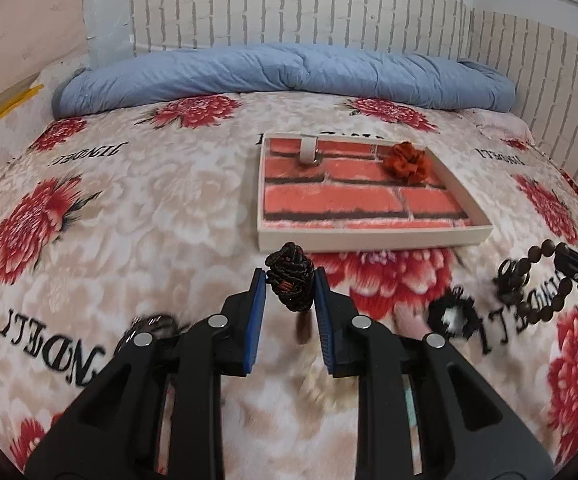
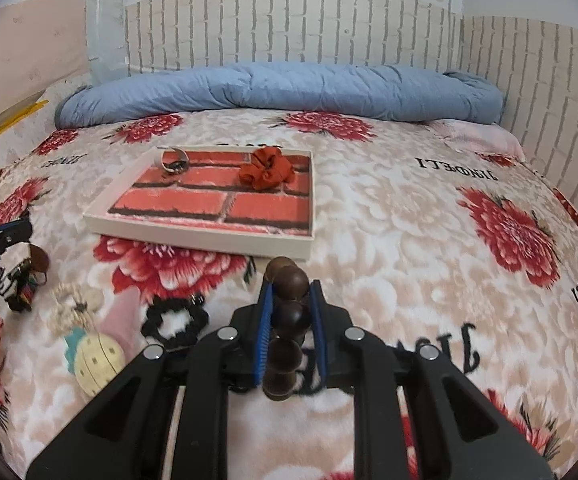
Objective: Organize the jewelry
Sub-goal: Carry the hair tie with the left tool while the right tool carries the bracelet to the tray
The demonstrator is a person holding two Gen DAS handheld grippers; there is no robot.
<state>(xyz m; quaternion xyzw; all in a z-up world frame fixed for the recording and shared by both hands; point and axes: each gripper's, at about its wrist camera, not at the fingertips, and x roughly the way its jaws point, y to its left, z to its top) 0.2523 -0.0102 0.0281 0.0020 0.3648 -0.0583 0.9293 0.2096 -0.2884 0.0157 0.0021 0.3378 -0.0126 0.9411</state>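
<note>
So the whole thing is laid out on my bed [image 1: 137, 208], the one with the cream blanket covered in big red flowers. A rolled-up blue quilt [image 1: 281, 72] runs along the far edge against the white brick wall.

Out in the middle of the bed sits the white tray [image 1: 369, 240] with the red brick-print lining. Inside it, near the far edge, there's an orange scrunchie [image 1: 405, 162] on the right side and a pale bangle-looking piece [image 2: 175, 160] toward the far left corner.

Closer to the near edge of the bed the rest of the stuff is still loose: a cream ball ornament with a teal bit [image 2: 99, 358], a black scrunchie [image 2: 175, 320], a beaded light-coloured piece [image 2: 75, 300] just beside that, and a small dark multicoloured thing [image 2: 25, 292] further left. Can't really tell what that last one is, it's blurry.

My left tool [image 1: 290, 286] is clamped on a black knotted cord bracelet [image 1: 291, 282], held up above the blanket just short of the tray's near edge. My right tool [image 2: 291, 304] is squeezed shut on a brown wooden bead bracelet [image 2: 289, 312], the beads stacked between the blue pads [image 2: 264, 320] and poking out past the tips, also lifted clear of the bed in front of the tray.
</note>
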